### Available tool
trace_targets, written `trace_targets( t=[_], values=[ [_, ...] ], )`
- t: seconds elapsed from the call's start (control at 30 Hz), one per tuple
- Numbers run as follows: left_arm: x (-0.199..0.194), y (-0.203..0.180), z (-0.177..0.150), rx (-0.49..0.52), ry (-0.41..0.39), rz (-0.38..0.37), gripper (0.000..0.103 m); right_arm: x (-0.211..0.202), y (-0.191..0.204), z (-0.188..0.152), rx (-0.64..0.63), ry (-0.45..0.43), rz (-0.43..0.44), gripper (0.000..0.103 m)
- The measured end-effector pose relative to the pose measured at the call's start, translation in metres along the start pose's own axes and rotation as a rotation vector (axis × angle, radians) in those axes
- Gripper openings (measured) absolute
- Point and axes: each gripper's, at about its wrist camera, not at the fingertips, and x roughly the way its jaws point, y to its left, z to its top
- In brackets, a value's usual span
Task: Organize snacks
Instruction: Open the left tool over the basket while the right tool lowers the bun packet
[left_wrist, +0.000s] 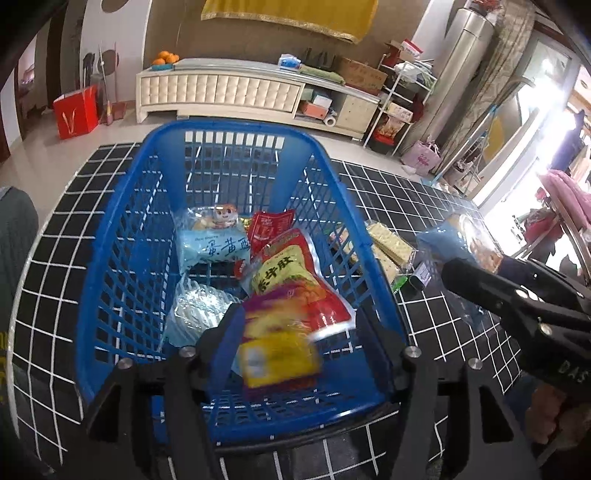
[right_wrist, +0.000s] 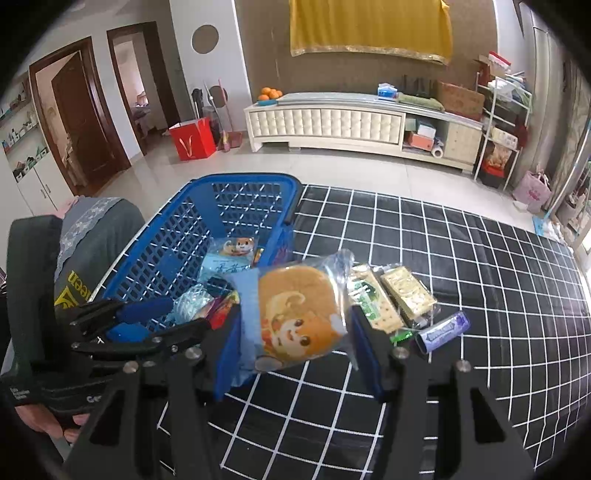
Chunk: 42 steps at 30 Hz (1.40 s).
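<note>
A blue plastic basket (left_wrist: 229, 129) stands on the black grid cloth and holds several snack packets. My left gripper (left_wrist: 299, 321) hangs over its near end, jaws apart. A blurred yellow-and-purple packet (left_wrist: 277, 354) sits between them, clear of the right finger (left_wrist: 369, 332). My right gripper (right_wrist: 295, 314) is shut on a clear-wrapped cake packet (right_wrist: 295, 314) printed with a cartoon squirrel. It is lifted off the cloth just right of the basket (right_wrist: 243, 182). The left wrist view shows that gripper (left_wrist: 517, 295) and its packet (left_wrist: 454, 240) at the right.
Two cracker packets (right_wrist: 373, 302) (right_wrist: 406, 291) and a purple gum pack (right_wrist: 443, 332) lie on the cloth (right_wrist: 461, 387) right of the basket. A grey-covered chair (right_wrist: 96, 236) stands at the table's left. A white cabinet (right_wrist: 325, 122) lines the far wall.
</note>
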Motion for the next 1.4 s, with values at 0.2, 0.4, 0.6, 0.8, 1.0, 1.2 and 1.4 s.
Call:
trace_targets(
  t=[0.2, 0.4, 0.6, 0.8, 1.0, 1.2, 1.4],
  values=[
    [-0.022, 0.007, 0.001, -0.014, -0.028, 0.019, 0.060, -0.013, 0.007, 0.003, -0.012, -0.023, 0.014, 0.060],
    [-0.052, 0.015, 0.006, -0.034, -0.079, 0.038, 0.060, -0.024, 0.021, 0.011, -0.043, -0.051, 0.040, 0.060],
    [-0.081, 0.027, 0.008, -0.034, -0.127, 0.082, 0.060, -0.025, 0.042, 0.023, -0.080, -0.067, 0.073, 0.060],
    [-0.100, 0.048, 0.010, -0.058, -0.150, 0.120, 0.060, -0.015, 0.064, 0.034, -0.121, -0.064, 0.108, 0.060],
    [-0.106, 0.072, 0.013, -0.066, -0.152, 0.178, 0.060, 0.005, 0.082, 0.045, -0.161, -0.040, 0.129, 0.060],
    [-0.099, 0.096, 0.023, -0.103, -0.126, 0.171, 0.060, 0.034, 0.087, 0.064, -0.187, 0.007, 0.109, 0.060],
    [-0.082, 0.100, 0.047, -0.068, -0.103, 0.199, 0.060, 0.065, 0.081, 0.085, -0.188, 0.071, 0.074, 0.060]
  ],
)
